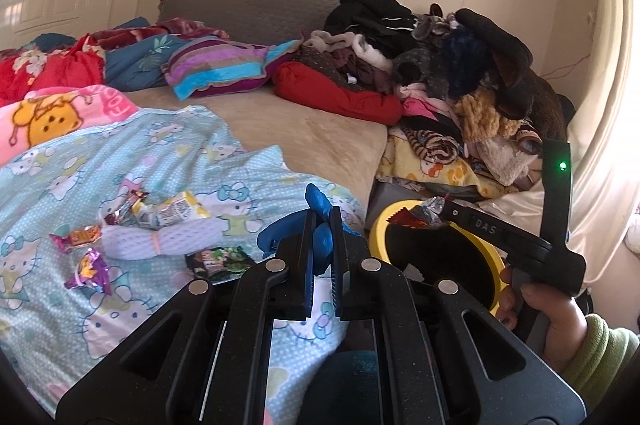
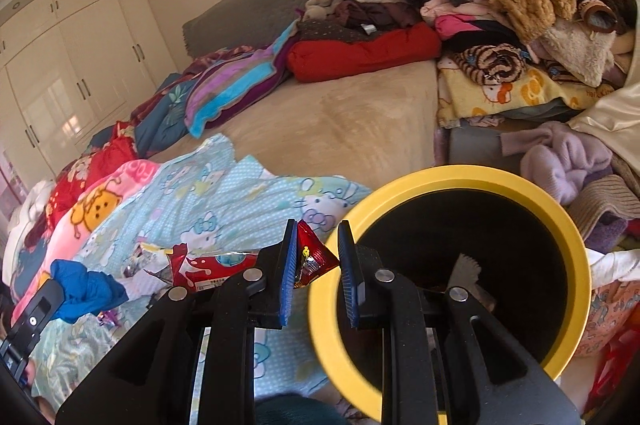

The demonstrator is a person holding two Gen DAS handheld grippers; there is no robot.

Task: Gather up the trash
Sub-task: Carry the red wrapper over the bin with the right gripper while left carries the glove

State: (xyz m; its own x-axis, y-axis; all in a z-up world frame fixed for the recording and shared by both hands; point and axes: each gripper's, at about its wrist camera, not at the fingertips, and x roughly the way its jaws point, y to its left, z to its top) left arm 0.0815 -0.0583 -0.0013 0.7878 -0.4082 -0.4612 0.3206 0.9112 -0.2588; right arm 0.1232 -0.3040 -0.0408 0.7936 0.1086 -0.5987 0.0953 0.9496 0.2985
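Note:
My left gripper (image 1: 322,221) is shut on a crumpled blue scrap (image 1: 320,225), held above the blue Hello Kitty sheet (image 1: 60,185); the scrap also shows in the right wrist view (image 2: 84,289). My right gripper (image 2: 318,249) stands open beside the rim of the yellow bin (image 2: 460,177), with a red wrapper (image 2: 314,257) resting against its left pad. In the left wrist view that wrapper (image 1: 420,215) hangs over the bin (image 1: 380,225). Several snack wrappers (image 1: 160,213) lie on the sheet, including a purple one (image 1: 90,269) and a dark green one (image 1: 220,261).
A tall pile of clothes and plush (image 1: 460,73) fills the bed's far right. A red pillow (image 1: 340,89) and a striped pillow (image 1: 216,65) lie at the back. White wardrobes (image 2: 72,73) stand at the left. Crumpled paper (image 2: 464,269) lies inside the bin.

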